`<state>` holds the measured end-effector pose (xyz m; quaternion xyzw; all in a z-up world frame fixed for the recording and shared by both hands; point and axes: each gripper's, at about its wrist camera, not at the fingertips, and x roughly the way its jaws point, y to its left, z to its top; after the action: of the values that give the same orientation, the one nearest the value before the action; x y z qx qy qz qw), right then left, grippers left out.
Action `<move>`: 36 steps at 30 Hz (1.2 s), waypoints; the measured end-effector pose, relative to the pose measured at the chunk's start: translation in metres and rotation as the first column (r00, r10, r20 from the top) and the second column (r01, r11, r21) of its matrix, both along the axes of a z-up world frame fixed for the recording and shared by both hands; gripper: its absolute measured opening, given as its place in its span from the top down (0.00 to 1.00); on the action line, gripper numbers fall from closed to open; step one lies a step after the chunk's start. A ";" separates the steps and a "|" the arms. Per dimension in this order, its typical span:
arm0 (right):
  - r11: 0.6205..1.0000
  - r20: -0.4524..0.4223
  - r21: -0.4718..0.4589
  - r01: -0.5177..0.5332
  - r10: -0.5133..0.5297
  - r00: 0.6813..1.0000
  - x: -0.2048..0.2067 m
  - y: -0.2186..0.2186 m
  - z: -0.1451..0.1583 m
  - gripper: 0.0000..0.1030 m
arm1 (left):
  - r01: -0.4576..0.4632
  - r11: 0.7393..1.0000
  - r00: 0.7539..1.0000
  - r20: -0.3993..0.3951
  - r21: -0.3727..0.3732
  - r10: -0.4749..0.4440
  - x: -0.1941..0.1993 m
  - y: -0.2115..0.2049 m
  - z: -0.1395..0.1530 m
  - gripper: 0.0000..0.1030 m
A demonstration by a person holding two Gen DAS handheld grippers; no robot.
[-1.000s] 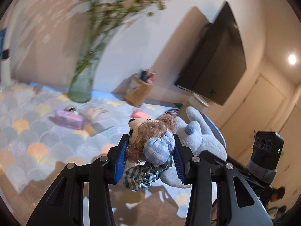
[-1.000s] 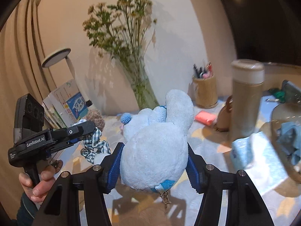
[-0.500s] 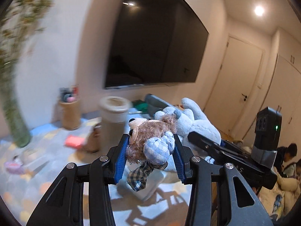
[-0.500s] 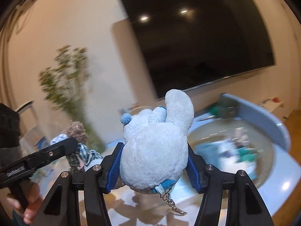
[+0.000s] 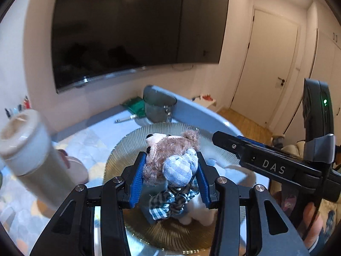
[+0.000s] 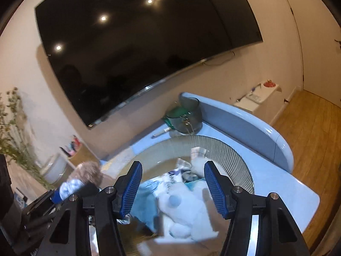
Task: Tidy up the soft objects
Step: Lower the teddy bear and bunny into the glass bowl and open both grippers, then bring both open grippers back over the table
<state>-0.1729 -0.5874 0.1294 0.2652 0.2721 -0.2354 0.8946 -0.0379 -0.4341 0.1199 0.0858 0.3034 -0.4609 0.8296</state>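
My left gripper [image 5: 170, 181] is shut on a brown teddy bear [image 5: 170, 157] with a checked bow and holds it above a ribbed glass bowl [image 5: 127, 147]. My right gripper [image 6: 172, 187] is open and empty above the same bowl [image 6: 230, 149]. The white and blue plush bunny [image 6: 183, 213] lies in the bowl below it, on other soft items, blurred. The bear shows at the left of the right wrist view [image 6: 85, 177]. The right gripper [image 5: 266, 164] reaches in from the right of the left wrist view.
A beige tumbler [image 5: 32, 153] stands close on the left. A glass jug [image 6: 189, 115] and green item sit behind the bowl. The light blue table [image 6: 287, 187] curves round to the right. A large TV [image 6: 138, 42] hangs on the wall.
Both grippers swung right to the bowl. My right gripper opened and let the plush bunny drop into the bowl. My left gripper still holds the bear.
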 end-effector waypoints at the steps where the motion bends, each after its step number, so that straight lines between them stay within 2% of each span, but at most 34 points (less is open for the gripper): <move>1: 1.000 -0.024 0.004 -0.002 0.002 1.000 0.005 -0.004 -0.004 0.42 | 0.001 1.000 1.000 -0.017 0.009 -0.001 0.005 -0.004 -0.005 0.59; 5: 0.999 -0.031 0.048 -0.005 0.006 1.000 -0.001 -0.011 -0.017 0.42 | 0.002 0.999 1.000 -0.027 0.051 0.000 0.013 -0.020 -0.023 0.57; 7: 0.999 -0.042 0.045 -0.004 0.006 0.999 -0.003 -0.010 -0.019 0.37 | 0.009 0.998 1.000 -0.016 0.069 -0.008 0.011 -0.028 -0.027 0.50; 8: 0.999 -0.043 0.045 -0.004 0.006 0.999 -0.008 -0.009 -0.019 0.31 | 0.015 0.997 1.000 -0.012 0.082 -0.015 0.009 -0.028 -0.029 0.39; 9: 0.999 -0.038 0.049 -0.005 0.007 0.999 -0.012 -0.008 -0.018 0.29 | 0.022 0.995 1.000 -0.014 0.093 -0.020 0.008 -0.029 -0.030 0.22; 10: 0.998 -0.027 0.054 -0.009 0.010 1.000 -0.016 -0.006 -0.017 0.27 | 0.029 0.994 1.000 -0.016 0.108 -0.027 0.007 -0.029 -0.032 0.18; 14: 0.999 0.014 0.046 0.001 -0.002 1.000 -0.033 0.003 -0.005 0.19 | 0.058 0.988 0.997 0.048 0.140 -0.065 -0.012 -0.021 -0.023 0.18; 18: 1.000 0.027 0.023 -0.018 0.017 0.999 -0.041 0.025 0.010 0.17 | 0.060 0.988 0.990 0.120 0.145 -0.078 -0.032 -0.008 -0.013 0.17; 24: 0.995 0.036 -0.083 -0.050 0.054 0.998 -0.053 0.072 0.043 0.16 | 0.055 0.990 0.991 0.117 0.132 -0.071 -0.046 0.026 -0.001 0.17; 25: 0.994 0.042 -0.100 -0.053 0.058 0.997 -0.058 0.080 0.048 0.14 | 0.053 0.991 0.991 0.115 0.125 -0.067 -0.048 0.033 0.002 0.17; 28: 0.991 0.058 -0.121 -0.055 0.062 0.996 -0.069 0.099 0.057 0.10 | 0.044 0.995 0.992 0.118 0.087 -0.054 -0.056 0.059 0.015 0.17; 32: 0.989 0.068 -0.117 -0.085 0.094 0.993 -0.073 0.118 0.063 0.10 | 0.028 0.999 0.991 0.128 0.031 -0.031 -0.066 0.096 0.031 0.17; 36: 0.977 0.067 -0.162 -0.141 0.154 0.986 -0.074 0.152 0.075 0.10 | 0.020 1.000 0.995 0.098 -0.022 -0.018 -0.072 0.132 0.042 0.17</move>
<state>-0.2470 -0.4355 0.2044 0.1823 0.2361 -0.1782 0.9377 -0.1096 -0.3022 0.1619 0.1017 0.2565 -0.4674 0.8399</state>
